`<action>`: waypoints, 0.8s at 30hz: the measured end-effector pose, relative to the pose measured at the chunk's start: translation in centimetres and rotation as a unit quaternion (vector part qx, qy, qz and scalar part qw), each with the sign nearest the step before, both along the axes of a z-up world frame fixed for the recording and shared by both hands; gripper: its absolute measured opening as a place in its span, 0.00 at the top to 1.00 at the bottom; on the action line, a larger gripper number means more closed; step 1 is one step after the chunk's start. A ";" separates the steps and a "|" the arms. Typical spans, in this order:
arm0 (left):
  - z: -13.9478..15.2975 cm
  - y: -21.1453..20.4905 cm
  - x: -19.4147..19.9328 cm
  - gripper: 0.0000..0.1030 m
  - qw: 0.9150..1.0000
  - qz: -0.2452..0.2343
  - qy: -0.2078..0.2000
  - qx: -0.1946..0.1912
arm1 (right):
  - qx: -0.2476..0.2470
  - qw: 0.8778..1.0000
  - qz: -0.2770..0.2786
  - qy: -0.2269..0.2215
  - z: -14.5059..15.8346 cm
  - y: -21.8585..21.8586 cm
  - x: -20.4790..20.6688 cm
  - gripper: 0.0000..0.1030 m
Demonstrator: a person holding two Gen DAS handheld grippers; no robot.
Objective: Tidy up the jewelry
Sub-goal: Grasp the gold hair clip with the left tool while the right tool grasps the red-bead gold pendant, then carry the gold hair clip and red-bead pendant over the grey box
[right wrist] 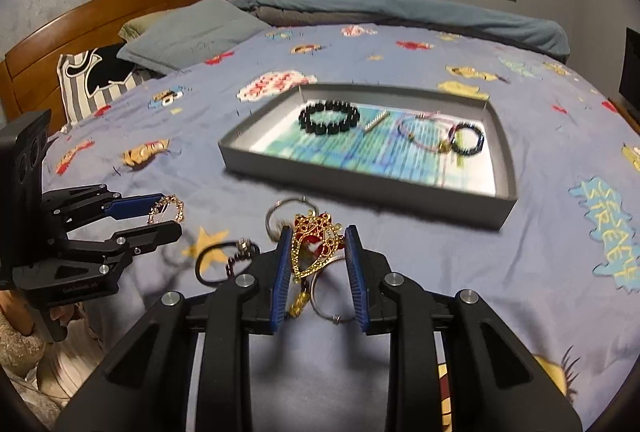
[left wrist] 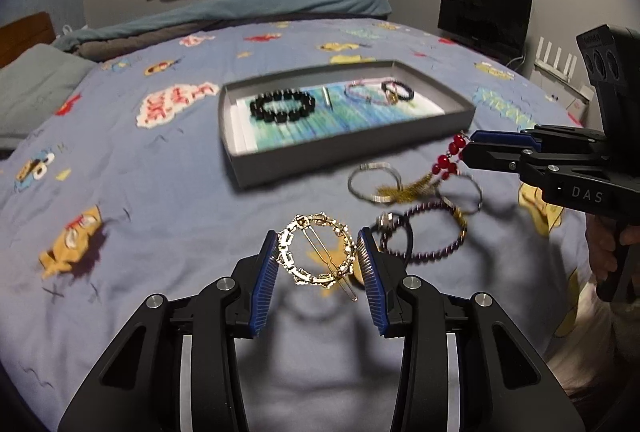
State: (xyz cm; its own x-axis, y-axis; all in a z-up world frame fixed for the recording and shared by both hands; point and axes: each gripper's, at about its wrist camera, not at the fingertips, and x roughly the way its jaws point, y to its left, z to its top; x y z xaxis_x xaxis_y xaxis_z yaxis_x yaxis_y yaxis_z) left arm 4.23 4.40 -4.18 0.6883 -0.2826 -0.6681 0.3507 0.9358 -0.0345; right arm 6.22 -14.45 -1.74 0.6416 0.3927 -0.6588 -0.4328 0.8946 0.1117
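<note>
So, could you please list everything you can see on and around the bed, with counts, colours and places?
Tray: one, grey, on the blue cartoon bedsheet.
Chunky bead bracelet: one, black, in the tray's left part.
Thin bracelet: one, pinkish, in the tray.
Small bead bracelet: one, dark, in the tray's right part.
Bangles: two, silver, on the sheet.
Purple bead bracelet: one, on the sheet.
Hair tie: one, black, on the sheet.
Pillow: one, grey-green.
Monitor: one, black, against the wall.
Left gripper: holding a gold ring-shaped hair clip.
Right gripper: holding a gold-and-red ornament.
</note>
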 end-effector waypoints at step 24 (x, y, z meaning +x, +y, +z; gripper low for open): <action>2.5 -1.8 13.4 0.60 0.999 0.016 0.020 0.027 | -0.004 0.995 -0.088 -0.041 5.4 -5.1 9.7 0.75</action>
State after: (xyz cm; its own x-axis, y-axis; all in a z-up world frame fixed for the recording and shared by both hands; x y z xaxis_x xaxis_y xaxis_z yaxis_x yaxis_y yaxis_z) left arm 17.59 2.65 -1.72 0.6690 -0.2246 -0.7085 0.3205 0.9472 0.0024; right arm 15.94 -19.57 3.66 0.7517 0.2642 -0.6043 -0.2762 0.9581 0.0753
